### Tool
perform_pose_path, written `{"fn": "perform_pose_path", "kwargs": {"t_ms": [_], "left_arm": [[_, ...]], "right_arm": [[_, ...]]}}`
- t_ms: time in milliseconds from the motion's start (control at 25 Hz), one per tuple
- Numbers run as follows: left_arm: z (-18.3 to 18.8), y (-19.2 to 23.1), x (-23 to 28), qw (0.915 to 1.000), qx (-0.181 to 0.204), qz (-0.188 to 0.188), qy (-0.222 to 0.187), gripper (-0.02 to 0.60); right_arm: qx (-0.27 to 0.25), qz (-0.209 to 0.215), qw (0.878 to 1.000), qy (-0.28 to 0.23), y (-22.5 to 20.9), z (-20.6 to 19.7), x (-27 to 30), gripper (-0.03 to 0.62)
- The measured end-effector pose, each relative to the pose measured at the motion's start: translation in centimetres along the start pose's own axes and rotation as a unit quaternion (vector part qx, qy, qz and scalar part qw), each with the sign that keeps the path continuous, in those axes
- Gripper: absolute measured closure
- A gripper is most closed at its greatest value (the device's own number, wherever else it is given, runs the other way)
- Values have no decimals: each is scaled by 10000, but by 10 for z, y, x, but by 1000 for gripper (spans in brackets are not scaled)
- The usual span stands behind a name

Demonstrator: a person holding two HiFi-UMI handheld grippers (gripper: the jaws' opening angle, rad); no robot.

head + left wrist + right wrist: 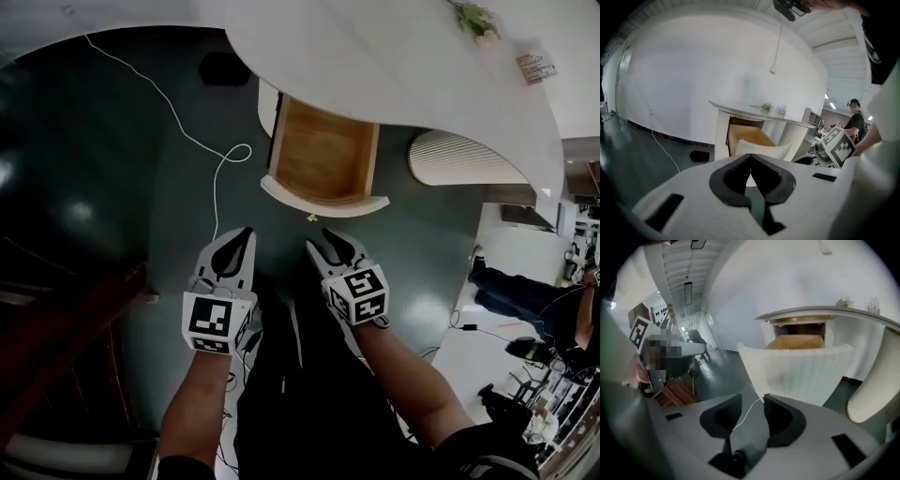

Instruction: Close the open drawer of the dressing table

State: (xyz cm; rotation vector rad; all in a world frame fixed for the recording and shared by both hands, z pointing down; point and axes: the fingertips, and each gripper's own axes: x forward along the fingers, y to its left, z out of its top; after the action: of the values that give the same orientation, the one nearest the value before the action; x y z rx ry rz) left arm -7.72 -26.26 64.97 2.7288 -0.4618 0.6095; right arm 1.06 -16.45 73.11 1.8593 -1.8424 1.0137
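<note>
The white dressing table [394, 66] has its drawer [323, 150] pulled out, showing a bare wooden inside and a curved white front [323, 199]. Both grippers hang side by side over the dark floor, just short of that front and apart from it. My left gripper [246, 234] is shut with nothing in it; its tips meet in the left gripper view [750, 156], with the drawer [761, 149] ahead. My right gripper [321, 241] is open and empty. In the right gripper view [752, 398] the drawer's ribbed white front [797, 371] fills the space just beyond the jaws.
A white cable [187, 131] winds over the green floor left of the drawer, near a black object [223, 67]. A ribbed white stool [459, 159] stands right of the drawer. Dark wooden furniture [66, 319] is at the left, and a person [525, 291] stands at the right.
</note>
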Motion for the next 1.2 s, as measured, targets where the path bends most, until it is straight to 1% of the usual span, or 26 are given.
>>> {"fn": "perform_pose_path", "kwargs": {"t_ms": [40, 200, 280, 360, 440, 640, 960, 1080, 1200], "left_arm": [[-8, 4, 4, 10000, -30, 4, 19, 581], [-42, 15, 13, 9993, -350, 56, 142, 581], [-55, 12, 17, 9993, -279, 42, 247, 581], [-59, 8, 21, 9994, -151, -24, 300, 581], [-59, 4, 25, 9994, -77, -94, 314, 581], [-61, 3, 36, 9994, -76, -126, 309, 581], [-50, 6, 50, 9996, 24, -90, 252, 581], [-39, 7, 62, 9998, 44, -67, 179, 581], [-21, 7, 81, 10000, 24, -17, 15, 581]], "right_arm": [[11, -50, 10000, -2, -4, -4, 9, 444], [37, -181, 9998, 53, -16, -21, 36, 453], [82, -261, 9996, 60, -24, -26, 41, 465], [122, -331, 9994, 39, -31, -27, 44, 488], [93, -351, 9993, 24, -34, -26, 47, 523], [-114, -311, 9995, 2, -34, -25, 52, 526], [-109, -350, 9993, -49, -49, -8, 64, 526], [-144, -344, 9992, -124, -58, 2, 68, 526], [-187, -330, 9989, -285, -72, 18, 74, 526]]}}
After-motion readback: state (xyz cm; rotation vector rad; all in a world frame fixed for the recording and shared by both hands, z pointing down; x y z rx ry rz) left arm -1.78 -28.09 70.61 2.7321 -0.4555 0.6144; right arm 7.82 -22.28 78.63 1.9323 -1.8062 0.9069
